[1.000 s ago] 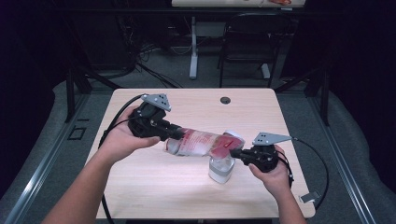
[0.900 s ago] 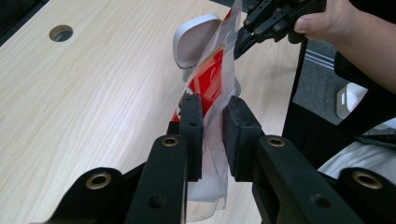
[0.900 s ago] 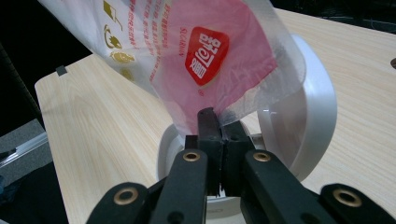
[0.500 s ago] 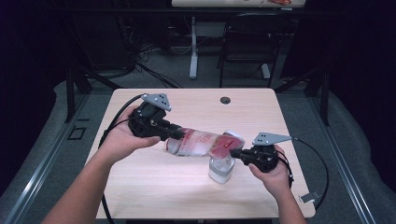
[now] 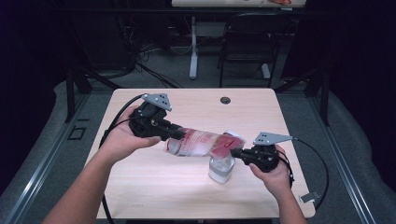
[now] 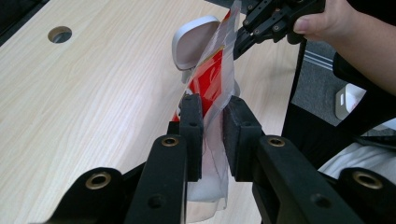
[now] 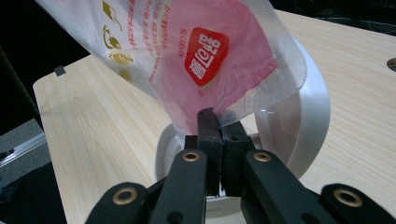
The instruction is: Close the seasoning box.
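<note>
The high view looks forward and down from above the person's side, taking in the whole worktop [image 5: 154,186] from some way off. The left gripper view rides close behind its own jaws and faces along the plastic bag [image 6: 212,84] toward the right hand-held gripper [image 6: 243,39]. The right gripper view sits just as close, looking up the same bag [image 7: 205,56] over the white container [image 7: 308,116], which all three views share.

Each gripper, left gripper [image 5: 173,133] and right gripper [image 5: 235,152], was black, with two foam-padded jaws, brass-coloured rivets along the linkages, a grey triangular top plate with small holes, and a trailing black cable. Forearms were bare, unsleeved.
</note>
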`<state>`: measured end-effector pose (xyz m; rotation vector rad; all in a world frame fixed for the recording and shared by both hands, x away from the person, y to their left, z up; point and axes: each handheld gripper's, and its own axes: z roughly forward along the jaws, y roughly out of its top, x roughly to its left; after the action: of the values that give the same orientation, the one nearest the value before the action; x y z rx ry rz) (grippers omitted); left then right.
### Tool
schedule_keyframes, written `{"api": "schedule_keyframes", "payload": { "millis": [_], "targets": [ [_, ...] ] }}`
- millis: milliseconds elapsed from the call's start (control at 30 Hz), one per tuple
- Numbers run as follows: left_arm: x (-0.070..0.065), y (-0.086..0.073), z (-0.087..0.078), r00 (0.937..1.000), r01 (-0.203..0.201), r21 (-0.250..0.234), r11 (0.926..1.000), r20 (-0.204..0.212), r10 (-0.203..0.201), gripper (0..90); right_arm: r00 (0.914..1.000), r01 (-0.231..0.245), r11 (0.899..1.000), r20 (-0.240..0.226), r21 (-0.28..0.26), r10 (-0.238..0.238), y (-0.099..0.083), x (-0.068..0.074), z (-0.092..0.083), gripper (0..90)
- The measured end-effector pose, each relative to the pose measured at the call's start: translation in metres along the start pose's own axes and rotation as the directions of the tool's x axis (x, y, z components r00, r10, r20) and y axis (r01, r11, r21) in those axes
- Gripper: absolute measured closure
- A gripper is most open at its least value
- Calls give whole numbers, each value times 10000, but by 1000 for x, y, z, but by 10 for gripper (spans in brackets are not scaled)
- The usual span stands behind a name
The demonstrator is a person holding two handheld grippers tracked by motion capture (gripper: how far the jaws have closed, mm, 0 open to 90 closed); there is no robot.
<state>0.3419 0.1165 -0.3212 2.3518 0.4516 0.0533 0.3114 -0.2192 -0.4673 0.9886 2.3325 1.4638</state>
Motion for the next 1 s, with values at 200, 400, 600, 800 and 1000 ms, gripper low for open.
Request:
{"api": "schedule_keyframes", "payload": {
  "millis": [200, 400, 600, 800, 1000],
  "targets": [
    [0, 1, 0, 10000, -17, -13, 10000, 9, 17, 786, 10000, -1, 10000, 22, -19, 1, 0, 0, 0, 891],
    [0, 3, 1, 10000, -22, -7, 10000, 25, 22, 786, 10000, 20, 10000, 28, 16, -20, -1, -1, 0, 887],
    [0, 4, 1, 10000, -10, -57, 10000, 54, 11, 783, 10000, 32, 10000, 42, 54, -32, -1, -1, 0, 895],
    [0, 4, 1, 10000, 40, -87, 10000, 84, -39, 780, 10000, 58, 9999, -4, 93, -57, -1, -2, 0, 900],
    [0, 5, 2, 10000, -22, -117, 9999, 68, 23, 772, 10000, 19, 10000, -44, 80, -19, -2, -3, 0, 900]
  ]
}}
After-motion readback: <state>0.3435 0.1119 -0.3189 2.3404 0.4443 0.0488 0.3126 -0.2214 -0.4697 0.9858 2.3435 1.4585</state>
